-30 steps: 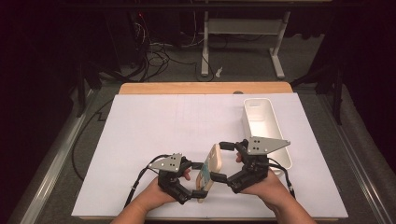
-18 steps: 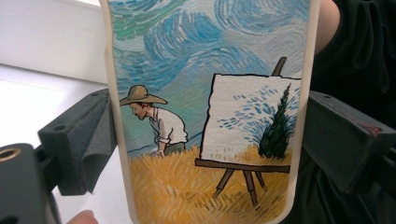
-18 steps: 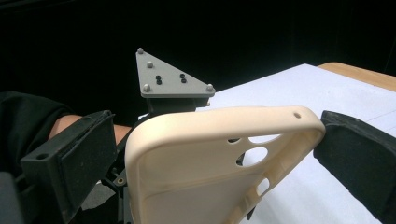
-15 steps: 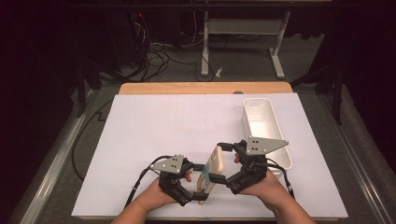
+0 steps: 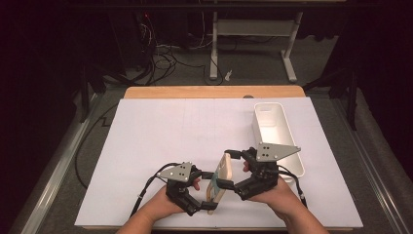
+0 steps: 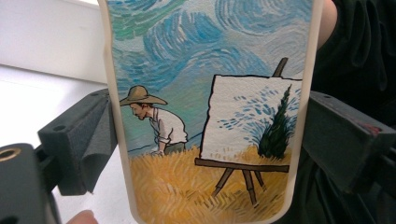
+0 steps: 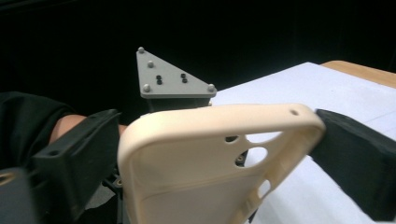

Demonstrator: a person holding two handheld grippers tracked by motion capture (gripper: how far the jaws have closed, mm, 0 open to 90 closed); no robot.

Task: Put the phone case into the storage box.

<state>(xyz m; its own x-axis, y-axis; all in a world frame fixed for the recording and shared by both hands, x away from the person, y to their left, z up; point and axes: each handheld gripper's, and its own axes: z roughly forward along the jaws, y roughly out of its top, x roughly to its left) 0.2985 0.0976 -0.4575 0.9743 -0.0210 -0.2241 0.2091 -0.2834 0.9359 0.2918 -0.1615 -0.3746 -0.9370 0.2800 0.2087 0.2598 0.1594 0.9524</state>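
Both grippers meet over the near edge of the table (image 5: 146, 146), which is covered in white. Between them stands a phone case (image 5: 220, 181), cream-coloured, held on edge above the table surface and leaning slightly.

Left gripper (image 5: 204, 192): held in the person's left hand (image 5: 158, 207), pointing right toward the case. In the left gripper view its 2 jaws sit against the 2 long edges of the phone case (image 6: 210, 112), closed onto it. The side facing this camera carries a painted picture: a figure in a straw hat bending in a yellow field, an easel with a canvas, and a swirling blue sky.

Right gripper (image 5: 233, 168): held in the person's right hand (image 5: 280, 195), pointing left. In the right gripper view its 2 jaws press against opposite edges of the phone case (image 7: 201, 158), closed onto it. This camera sees the plain cream inner side, with camera cut-outs near the top corner. The grey three-cornered plate of the left gripper (image 7: 170, 79) rises behind the case.

A white tray (image 5: 265, 114) lies on the right part of the table, just beside the right gripper.
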